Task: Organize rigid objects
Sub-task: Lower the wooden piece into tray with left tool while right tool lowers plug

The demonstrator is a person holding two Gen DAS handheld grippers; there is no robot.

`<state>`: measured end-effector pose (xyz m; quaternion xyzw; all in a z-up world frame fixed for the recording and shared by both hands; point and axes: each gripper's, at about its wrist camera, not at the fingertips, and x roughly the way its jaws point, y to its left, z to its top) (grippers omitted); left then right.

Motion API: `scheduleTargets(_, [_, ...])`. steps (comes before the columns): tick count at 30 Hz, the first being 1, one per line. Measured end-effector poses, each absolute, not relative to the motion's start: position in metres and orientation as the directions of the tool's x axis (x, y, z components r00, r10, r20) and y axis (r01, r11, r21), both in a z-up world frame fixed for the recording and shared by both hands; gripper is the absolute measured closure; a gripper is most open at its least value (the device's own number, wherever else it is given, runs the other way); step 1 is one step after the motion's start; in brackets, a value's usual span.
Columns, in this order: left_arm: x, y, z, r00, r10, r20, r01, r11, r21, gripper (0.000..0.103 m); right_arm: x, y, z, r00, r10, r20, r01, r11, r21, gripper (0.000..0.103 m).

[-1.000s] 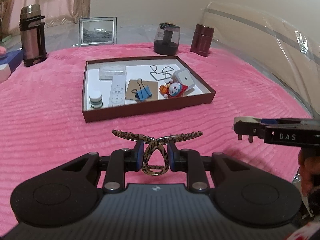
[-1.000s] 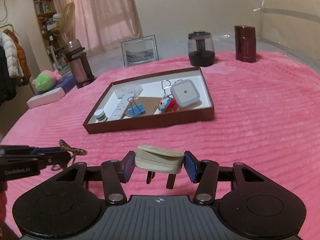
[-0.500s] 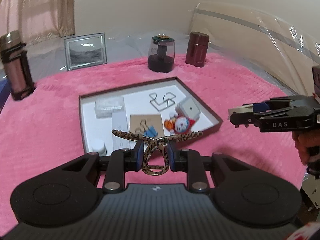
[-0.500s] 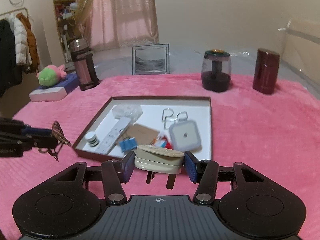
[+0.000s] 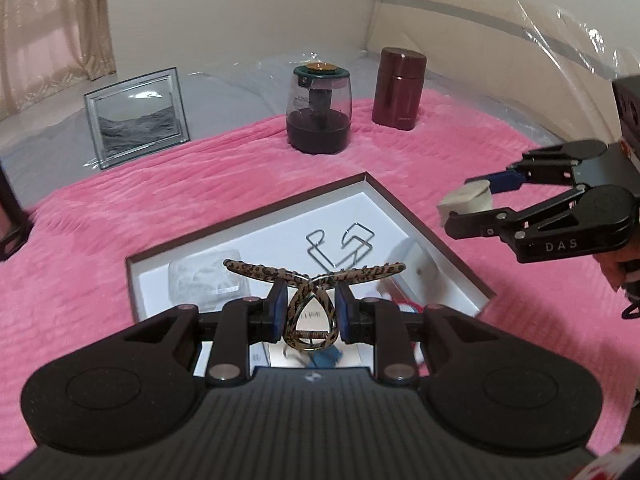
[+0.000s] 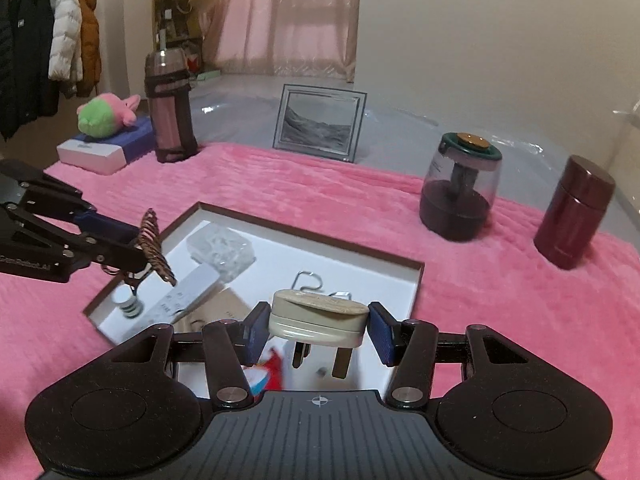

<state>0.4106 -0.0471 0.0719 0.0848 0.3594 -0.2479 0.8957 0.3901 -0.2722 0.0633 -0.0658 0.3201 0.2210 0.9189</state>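
Note:
My left gripper point(image 5: 311, 313) is shut on a leopard-print hair claw clip point(image 5: 312, 280) and hangs over the near part of the brown tray point(image 5: 432, 232). The same clip point(image 6: 154, 246) shows at the left of the right wrist view, above the tray's left end. My right gripper point(image 6: 318, 330) is shut on a beige wall plug point(image 6: 318, 318) with its prongs pointing down, above the tray's point(image 6: 418, 284) near right side. That plug point(image 5: 464, 202) appears at the right of the left wrist view. In the tray lie a wire puzzle point(image 5: 340, 244), a white remote point(image 6: 180, 294) and a clear box point(image 6: 220, 250).
On the pink blanket behind the tray stand a dark glass jar point(image 5: 318, 110), a maroon canister point(image 5: 398, 88) and a picture frame point(image 5: 136, 116). A flask point(image 6: 170, 108), a plush toy point(image 6: 106, 114) and a white box point(image 6: 94, 156) sit far left. A hand point(image 5: 618, 270) holds the right gripper.
Both grippers have moved forward from the bare blanket to above the tray, each keeping its object. The tray's front objects are now hidden under the grippers.

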Motion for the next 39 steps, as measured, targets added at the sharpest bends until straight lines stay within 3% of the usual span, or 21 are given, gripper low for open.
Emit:
scheduleTargets(22, [0.516,-0.089,-0.002,0.540,-0.338,-0.770,0.577,0.815,0.047,0.082,0.495,-0.278,0.012,0.649,0.340,-0.680,-0.426,0.904,0.046,0.054])
scheduleTargets(39, [0.518,-0.084,0.002,0.570,-0.336,-0.750,0.554,0.831,0.050,0.079,0.514,-0.281,0.010,0.646,0.341,-0.683,-0.386,0.918,0.094,0.054])
